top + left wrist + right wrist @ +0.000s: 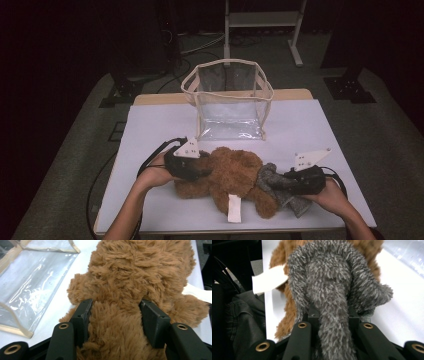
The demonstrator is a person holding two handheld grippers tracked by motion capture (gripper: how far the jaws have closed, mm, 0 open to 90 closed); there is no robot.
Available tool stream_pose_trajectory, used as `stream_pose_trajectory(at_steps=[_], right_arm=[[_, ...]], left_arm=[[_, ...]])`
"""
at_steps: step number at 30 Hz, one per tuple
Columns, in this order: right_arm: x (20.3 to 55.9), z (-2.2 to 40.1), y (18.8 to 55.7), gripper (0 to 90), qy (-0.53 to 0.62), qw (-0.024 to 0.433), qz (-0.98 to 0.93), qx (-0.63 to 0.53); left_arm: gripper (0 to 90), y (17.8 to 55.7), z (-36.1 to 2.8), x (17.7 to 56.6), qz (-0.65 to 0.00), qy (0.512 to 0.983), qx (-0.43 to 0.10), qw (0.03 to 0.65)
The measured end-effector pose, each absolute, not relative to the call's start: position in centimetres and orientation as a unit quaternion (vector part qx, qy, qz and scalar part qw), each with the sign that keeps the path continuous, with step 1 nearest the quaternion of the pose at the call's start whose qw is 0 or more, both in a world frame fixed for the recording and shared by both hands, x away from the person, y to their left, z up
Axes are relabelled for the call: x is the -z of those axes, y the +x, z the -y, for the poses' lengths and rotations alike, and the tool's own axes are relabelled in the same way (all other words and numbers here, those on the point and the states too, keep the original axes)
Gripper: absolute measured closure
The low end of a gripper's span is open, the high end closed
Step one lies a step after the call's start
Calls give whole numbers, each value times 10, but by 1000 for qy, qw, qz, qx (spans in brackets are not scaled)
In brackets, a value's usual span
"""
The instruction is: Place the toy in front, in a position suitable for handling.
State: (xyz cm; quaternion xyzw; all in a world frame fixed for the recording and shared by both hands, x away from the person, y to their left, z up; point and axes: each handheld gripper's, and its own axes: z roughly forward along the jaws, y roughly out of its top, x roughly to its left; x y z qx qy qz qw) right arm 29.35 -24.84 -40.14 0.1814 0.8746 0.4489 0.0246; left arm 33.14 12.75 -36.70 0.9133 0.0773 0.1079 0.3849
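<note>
A shaggy brown teddy bear [227,177] with a grey fuzzy scarf [280,186] and a white tag [234,207] lies near the tabletop's [310,130] front edge, midway between its 2 front corners. The left gripper [202,167] is clamped on the bear's brown plush; the right gripper [290,182] pinches the scarf tight. Bare tabletop lies toward the right edge. An open clear bag [228,100] stands at the rear edge. The right gripper view shows the scarf's looped folds.

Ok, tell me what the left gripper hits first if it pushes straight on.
More of the brown plush toy: the left gripper is already shut on its fur. Beyond the plush probably lies the white tag.
</note>
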Motion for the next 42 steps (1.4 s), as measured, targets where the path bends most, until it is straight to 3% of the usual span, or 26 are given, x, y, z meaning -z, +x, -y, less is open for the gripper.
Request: stream_pose_trajectory(at_steps=[7, 14, 19, 25, 29, 42], right_arm=[[355, 231, 302, 729, 148, 63, -868, -470], [322, 177, 322, 728, 89, 68, -883, -457], [332, 150, 330, 728, 73, 58, -901, -424], [348, 160, 335, 730, 95, 51, -898, -427], [354, 167, 337, 731, 102, 46, -894, -433], [357, 172, 335, 732, 107, 42, -891, -440]], left_arm=[[464, 324, -123, 368, -59, 913, -109, 389], [468, 320, -116, 369, -47, 915, -112, 384], [450, 319, -119, 369, -52, 913, -112, 389], [264, 319, -126, 368, -37, 906, -119, 404], [198, 321, -142, 367, -46, 898, -120, 422], [85, 326, -185, 388, -80, 892, -91, 436]])
